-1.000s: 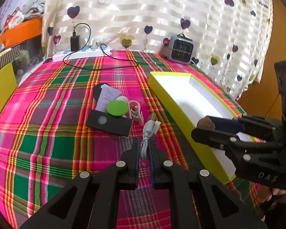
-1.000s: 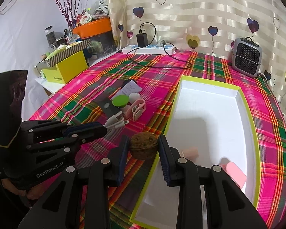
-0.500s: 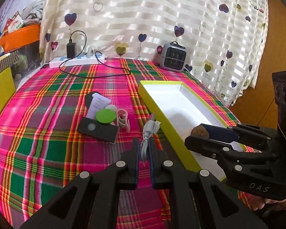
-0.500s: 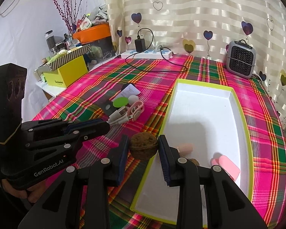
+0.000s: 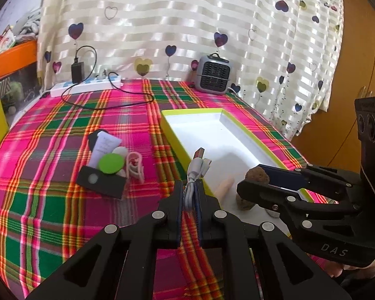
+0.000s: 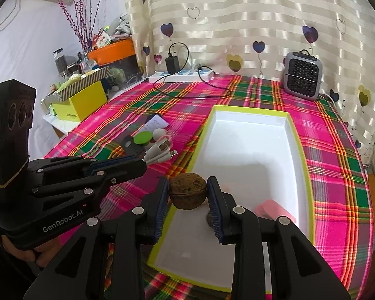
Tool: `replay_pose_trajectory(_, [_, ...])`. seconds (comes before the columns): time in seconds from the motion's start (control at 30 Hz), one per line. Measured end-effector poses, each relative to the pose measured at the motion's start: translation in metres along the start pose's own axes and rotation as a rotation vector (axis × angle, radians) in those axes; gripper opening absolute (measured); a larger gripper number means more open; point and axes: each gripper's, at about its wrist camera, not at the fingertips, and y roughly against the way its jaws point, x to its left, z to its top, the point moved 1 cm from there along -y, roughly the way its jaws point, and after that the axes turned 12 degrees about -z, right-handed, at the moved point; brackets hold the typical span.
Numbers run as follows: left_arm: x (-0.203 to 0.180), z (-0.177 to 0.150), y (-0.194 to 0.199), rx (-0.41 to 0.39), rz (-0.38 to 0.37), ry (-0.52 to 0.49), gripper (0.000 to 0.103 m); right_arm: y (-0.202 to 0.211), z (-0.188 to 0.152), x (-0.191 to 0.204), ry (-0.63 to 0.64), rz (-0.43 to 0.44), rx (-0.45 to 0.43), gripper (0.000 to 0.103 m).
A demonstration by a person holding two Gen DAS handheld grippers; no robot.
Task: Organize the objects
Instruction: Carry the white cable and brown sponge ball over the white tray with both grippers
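Observation:
My left gripper [image 5: 189, 187] is shut on a coiled white USB cable [image 5: 197, 167], held above the near left rim of the white tray with a yellow-green rim [image 5: 173, 135]. In the right wrist view the cable [image 6: 160, 153] sticks out of the left gripper [image 6: 141, 166]. My right gripper [image 6: 188, 195] is shut on a brown walnut [image 6: 188, 193], held over the tray's [image 6: 306, 175] near left corner. In the left wrist view the walnut [image 5: 257, 176] shows at the right gripper's tips. Inside the tray lie another walnut [image 5: 243, 203], a beige stick [image 5: 225, 186] and a pink eraser [image 6: 275, 208].
Left of the tray on the plaid cloth sits a cluster: black case [image 5: 101, 181], green disc [image 5: 111, 163], white card [image 5: 103, 145], pink clip [image 5: 135, 166]. A power strip [image 5: 87, 87] with cable and a small grey heater [image 5: 213, 77] stand at the back. Yellow box [image 6: 81, 105] at left.
Both grippers have shifted right toward the tray, each keeping its object. The cable now hangs over the tray's rim and the walnut over its near corner.

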Motion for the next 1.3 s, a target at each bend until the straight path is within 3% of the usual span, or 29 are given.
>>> replay_pose_trajectory(0.73, [-0.038,0.009,-0.028,0.04,-0.051,-0.067,0.008,0.008,-0.013,-0.049,-0.078,-0.043,-0.006,0.032])
replay_pose_trajectory(1.3, [-0.051,0.001,-0.064,0.147,-0.095,-0.089,0.008,-0.013,-0.031,-0.059,-0.075,-0.047,0.081,0.032])
